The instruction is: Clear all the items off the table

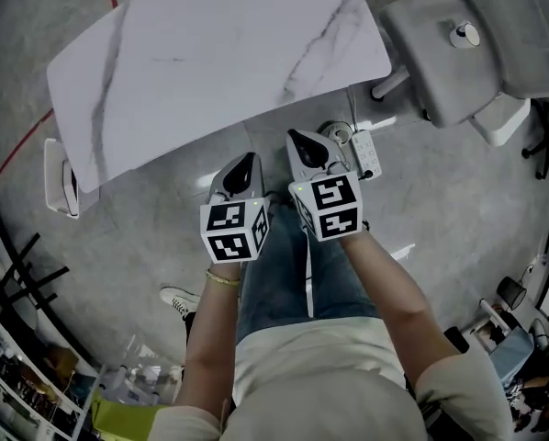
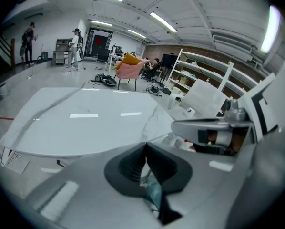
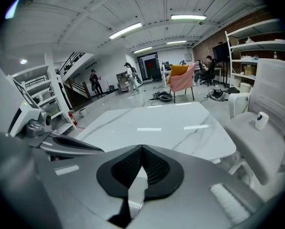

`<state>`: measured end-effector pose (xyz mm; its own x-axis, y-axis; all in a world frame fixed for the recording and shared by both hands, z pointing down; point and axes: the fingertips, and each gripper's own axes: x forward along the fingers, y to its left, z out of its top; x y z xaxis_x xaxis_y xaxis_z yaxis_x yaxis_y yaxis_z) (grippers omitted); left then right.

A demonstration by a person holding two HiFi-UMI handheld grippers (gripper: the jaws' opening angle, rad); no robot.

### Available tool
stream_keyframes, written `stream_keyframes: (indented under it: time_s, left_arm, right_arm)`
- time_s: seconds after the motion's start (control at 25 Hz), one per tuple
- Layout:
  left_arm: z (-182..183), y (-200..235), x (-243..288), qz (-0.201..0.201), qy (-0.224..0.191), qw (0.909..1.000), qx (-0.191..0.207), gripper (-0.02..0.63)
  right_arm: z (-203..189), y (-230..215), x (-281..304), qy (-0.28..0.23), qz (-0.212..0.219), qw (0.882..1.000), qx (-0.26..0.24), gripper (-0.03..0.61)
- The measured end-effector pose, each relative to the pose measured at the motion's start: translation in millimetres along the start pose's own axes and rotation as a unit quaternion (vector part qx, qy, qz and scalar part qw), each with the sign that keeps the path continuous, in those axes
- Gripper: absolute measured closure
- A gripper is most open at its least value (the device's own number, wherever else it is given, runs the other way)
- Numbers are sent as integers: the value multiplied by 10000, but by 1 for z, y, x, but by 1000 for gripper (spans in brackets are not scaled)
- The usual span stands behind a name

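I hold both tools side by side over my knees, low in the head view, their marker cubes facing up at me. My left gripper point(image 1: 247, 162) has its jaws pressed fully together with nothing in them; past the pads I see only my jeans point(image 1: 284, 274). My right gripper point(image 1: 299, 140) is closed the same way, pads meeting, gripping nothing. Both point ahead and down toward the near edge of the table point(image 1: 210, 53), whose white marble top lies from about 11 to 12 o'clock of the grippers, apart from them. At 2 o'clock stands a pale chair point(image 1: 440, 53) with a small white cup point(image 1: 464, 34) on its seat. A power strip point(image 1: 367, 153) lies on the floor just at 3 o'clock of the right gripper. A white basket point(image 1: 60, 177) sits by the table's corner at 9 o'clock.
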<state>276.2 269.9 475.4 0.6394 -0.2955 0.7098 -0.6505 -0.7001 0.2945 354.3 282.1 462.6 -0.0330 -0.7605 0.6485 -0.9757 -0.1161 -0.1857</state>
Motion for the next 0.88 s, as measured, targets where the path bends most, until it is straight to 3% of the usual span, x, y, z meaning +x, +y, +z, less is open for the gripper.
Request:
stream_keyframes:
  time_s: [0.4,0.88]
  left_arm:
    - [5,-19,-78,81,-64,9998,-159,604]
    - [54,-59,-164,-37,-312,9995,46,604]
  right_arm:
    - [33,48,-70,-73,199,9995,-250,580]
    - [100,87,-158,-359,385,9974,-492,580]
